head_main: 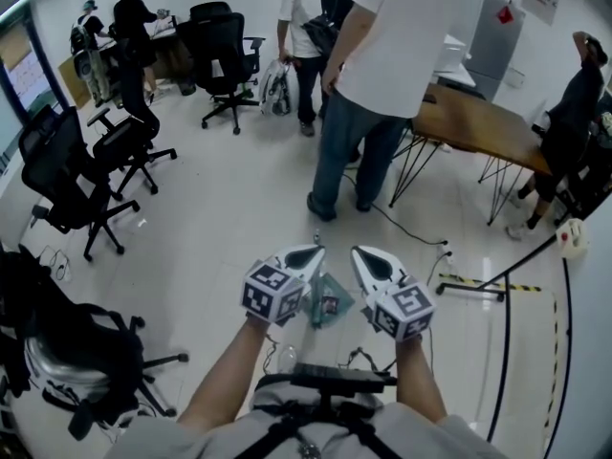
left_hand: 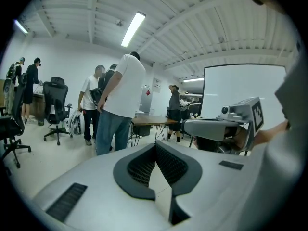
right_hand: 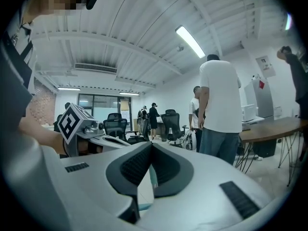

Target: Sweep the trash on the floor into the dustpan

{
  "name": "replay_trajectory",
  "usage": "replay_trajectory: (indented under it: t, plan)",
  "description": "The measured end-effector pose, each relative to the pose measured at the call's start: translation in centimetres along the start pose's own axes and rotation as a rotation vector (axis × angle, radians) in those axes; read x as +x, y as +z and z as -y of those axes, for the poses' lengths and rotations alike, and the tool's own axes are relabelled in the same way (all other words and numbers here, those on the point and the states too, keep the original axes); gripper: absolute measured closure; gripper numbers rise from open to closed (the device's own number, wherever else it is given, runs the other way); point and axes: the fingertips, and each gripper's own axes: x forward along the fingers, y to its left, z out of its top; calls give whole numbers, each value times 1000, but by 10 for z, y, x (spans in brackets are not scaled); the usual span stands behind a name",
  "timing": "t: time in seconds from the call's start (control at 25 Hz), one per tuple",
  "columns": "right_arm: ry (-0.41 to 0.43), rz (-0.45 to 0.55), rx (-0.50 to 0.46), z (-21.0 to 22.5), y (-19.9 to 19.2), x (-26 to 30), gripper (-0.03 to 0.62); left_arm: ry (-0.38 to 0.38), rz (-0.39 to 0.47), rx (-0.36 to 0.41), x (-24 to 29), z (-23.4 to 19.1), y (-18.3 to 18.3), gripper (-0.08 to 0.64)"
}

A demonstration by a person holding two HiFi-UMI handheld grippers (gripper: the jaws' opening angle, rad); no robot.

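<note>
In the head view both grippers are held up side by side in front of my chest, pointing away from me. My left gripper [head_main: 308, 252] [left_hand: 155, 144] has its jaw tips together with nothing between them. My right gripper [head_main: 365, 254] [right_hand: 150, 144] is also shut at the tips. A teal object [head_main: 328, 304] shows below and between the two gripper bodies; I cannot tell what it is. A teal sliver [right_hand: 152, 177] shows through the gap behind the right jaws. A small dark item [head_main: 316, 238] lies on the pale floor just ahead.
A person in a white shirt and jeans [head_main: 382, 84] stands close ahead beside a wooden table [head_main: 478, 122]. Black office chairs [head_main: 225, 51] [head_main: 67, 180] stand left and behind. A cable [head_main: 421, 237] and striped floor tape [head_main: 488, 283] lie at the right. Other people stand further back.
</note>
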Motion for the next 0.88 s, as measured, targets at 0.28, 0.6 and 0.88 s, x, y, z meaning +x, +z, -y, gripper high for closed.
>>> replay_trajectory:
  t: [0.28,0.6,0.88]
  plan:
    - [-8,4,-4,0,8,-1,592,-18,13,15,1,3,7,560]
    - [-17,18,-4,1,11,-3,592,-13,21,20,-3,4,12,560]
    - [-20,34,-2,0,14,-4,592,-15,39,44,-3,8,17,560]
